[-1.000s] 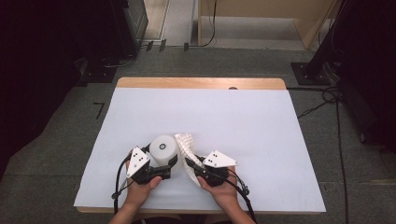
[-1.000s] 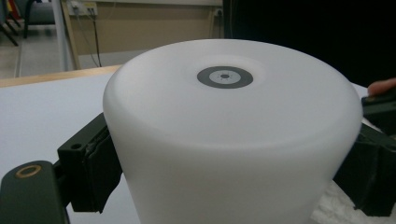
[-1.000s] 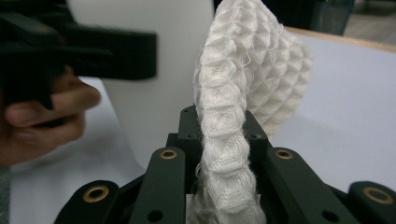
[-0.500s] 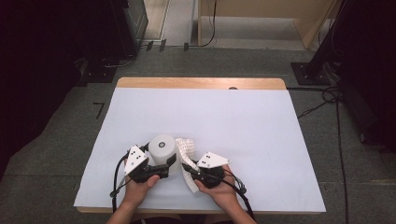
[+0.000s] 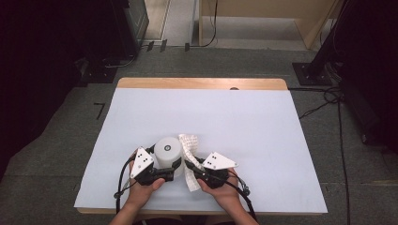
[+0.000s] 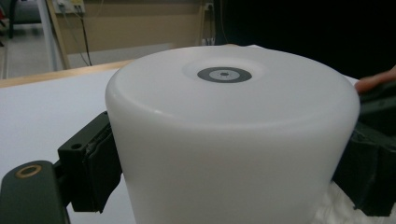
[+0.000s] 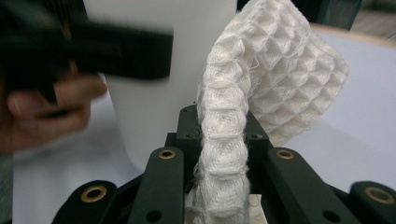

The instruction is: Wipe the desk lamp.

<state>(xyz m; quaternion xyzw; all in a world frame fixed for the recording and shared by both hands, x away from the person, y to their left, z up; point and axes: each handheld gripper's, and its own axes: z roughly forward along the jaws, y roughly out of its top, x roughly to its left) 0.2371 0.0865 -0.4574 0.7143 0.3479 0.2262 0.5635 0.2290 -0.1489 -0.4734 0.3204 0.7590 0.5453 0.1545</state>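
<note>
I read the white cylinder (image 5: pixel 168 152) as standing upright on the near part of the table (image 5: pixel 244 122), long axis vertical, its flat closed end facing up. In the left gripper view that top face carries a small grey ring mark (image 6: pixel 224 74) at its centre; I can read no lettering, brand or label on it.

My left gripper (image 5: pixel 157 172) has its jaws set on opposite sides of the cylinder wall, pads pressed against it, spread about as wide as the cylinder itself. The left hand (image 5: pixel 141 190) holds the gripper from the near edge.

A white waffle-weave cloth (image 5: pixel 190 157) lies just right of the cylinder, touching or nearly touching its wall. Its long axis runs from near to far: one end is gathered in my right gripper (image 5: pixel 191 169), the strip rises and arches over, and the far end droops to the table beside the cylinder. In the right gripper view the jaws are closed to a narrow gap with the bunched cloth (image 7: pixel 233 140) pinched between them. The right hand (image 5: pixel 225 194) grips from below.

The two grippers are close together, with the cylinder and cloth between them. Both work near the front edge of the table, slightly left of centre. The white surface is open to the far side, left and right. A bare wooden strip (image 5: pixel 202 83) marks the far edge; beyond it is grey floor (image 5: pixel 234 61) with cables (image 5: pixel 328 101) at the right
</note>
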